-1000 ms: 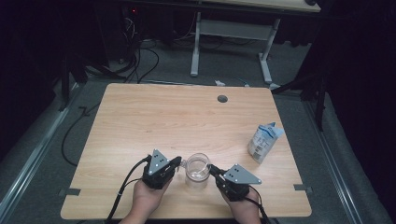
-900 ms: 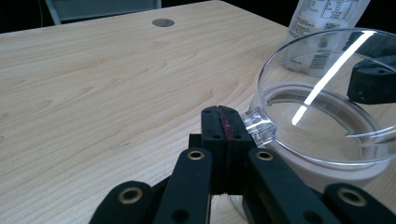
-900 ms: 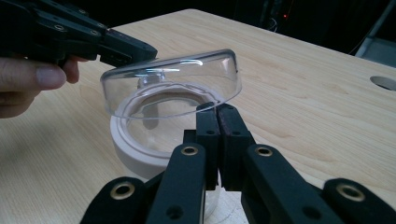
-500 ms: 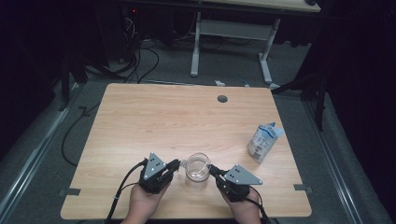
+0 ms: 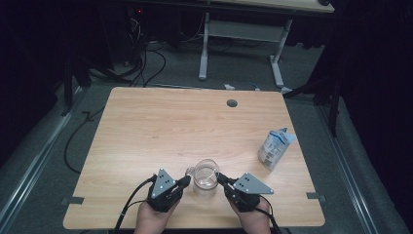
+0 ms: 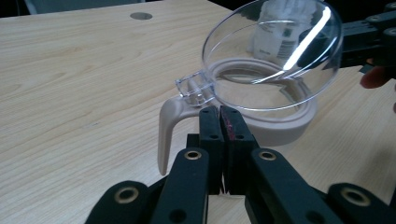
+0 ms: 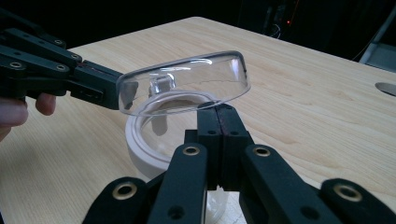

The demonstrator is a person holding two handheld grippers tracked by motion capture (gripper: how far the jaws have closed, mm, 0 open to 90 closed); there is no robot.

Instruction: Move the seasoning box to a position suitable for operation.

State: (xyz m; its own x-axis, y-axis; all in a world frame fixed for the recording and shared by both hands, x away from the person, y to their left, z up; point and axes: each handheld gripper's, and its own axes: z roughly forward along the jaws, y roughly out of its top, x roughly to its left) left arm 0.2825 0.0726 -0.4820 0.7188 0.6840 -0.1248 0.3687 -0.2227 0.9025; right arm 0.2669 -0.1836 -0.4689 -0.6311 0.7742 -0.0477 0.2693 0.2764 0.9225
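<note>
High view, lower centre: the lidded cup (image 5: 205,175) sits between both claws — left claw (image 5: 186,180) and right claw (image 5: 220,178), each pinched closed, empty, its tip at the rim.

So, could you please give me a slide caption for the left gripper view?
Left gripper, jaws together, at the rim of a beige-collared jug whose clear hinged lid stands tilted open.
</note>
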